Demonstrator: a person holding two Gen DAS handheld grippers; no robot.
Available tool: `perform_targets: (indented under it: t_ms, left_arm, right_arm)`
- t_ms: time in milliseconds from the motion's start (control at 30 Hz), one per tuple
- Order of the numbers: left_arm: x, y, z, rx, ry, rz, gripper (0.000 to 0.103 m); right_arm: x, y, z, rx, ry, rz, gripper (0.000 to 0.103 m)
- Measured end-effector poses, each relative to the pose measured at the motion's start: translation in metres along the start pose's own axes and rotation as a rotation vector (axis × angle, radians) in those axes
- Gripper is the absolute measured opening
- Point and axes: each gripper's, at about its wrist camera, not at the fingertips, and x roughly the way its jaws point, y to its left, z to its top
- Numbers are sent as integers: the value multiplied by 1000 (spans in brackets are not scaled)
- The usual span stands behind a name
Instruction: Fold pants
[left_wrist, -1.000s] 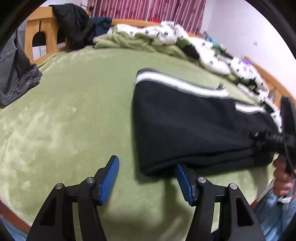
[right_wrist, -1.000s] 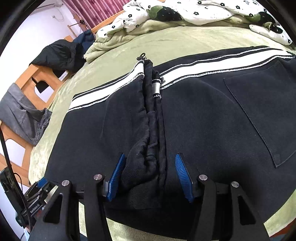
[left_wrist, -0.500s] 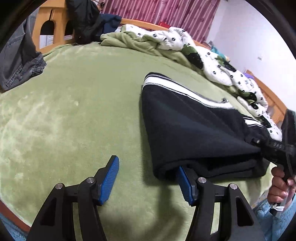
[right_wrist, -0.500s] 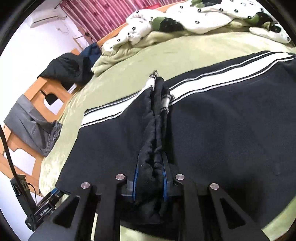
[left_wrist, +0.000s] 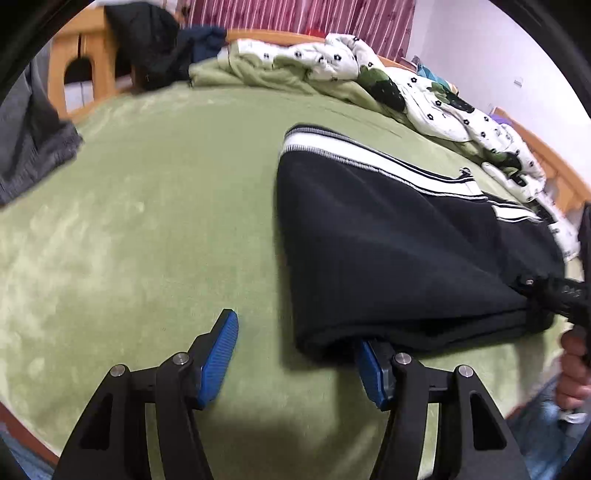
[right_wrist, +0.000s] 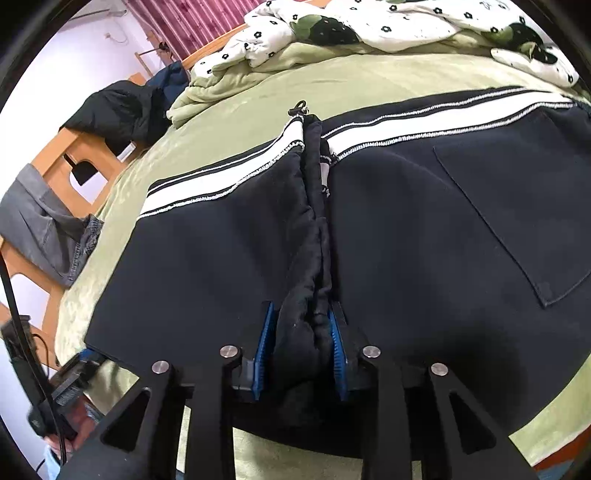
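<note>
1. Between the right tongs (right_wrist: 300, 347), a bunched ridge of the black track pants (right_wrist: 424, 236) is sitting, the jaws just loosening around it.
2. The left tongs (left_wrist: 297, 356) are spreading wide, the far jaw slipping under the pants' folded edge on the bed (left_wrist: 147, 206).
3. Next move is probably calling for pinching that edge and folding over.

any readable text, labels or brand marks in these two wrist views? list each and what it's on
No text can be read in either view.
Light lettering on the right gripper body, seen at the right edge of the left wrist view: too blurred to read.
Small grey tag in the bunched seam of the black pants: too small to tell if it carries print.
Flower-print quilt: pattern only, no words.
</note>
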Motion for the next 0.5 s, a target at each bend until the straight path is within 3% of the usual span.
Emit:
perform_targets:
  t_ms: [33,67,133,200,333,400,500]
  left_arm:
    - [-1,-1,1,-5,-18,0,27]
    - [-3,3,3,-34,-33,-13,19]
    - [-8,19,4,-135,-43,-88,18]
    - [-4,27,2,-183,-13,-121,18]
    - [-3,23,-4,-150,35,-93,21]
    - [-11,25,-6,-135,71,-99,31]
    - [-33,32,-10,-93,81,-90,35]
  right_arm:
    - [-2,1,0,-4,-16,-8,22]
    - [-6,1,1,-4,-43,-3,20]
    - [-16,1,2,20,-93,34,19]
    - [-8,3,0,-4,-39,15,19]
    - [-1,11,-6,-64,-8,-43,21]
    - [-8,12,-5,-73,16,-37,27]
    - [-27,7,-11,-54,-14,-59,30]
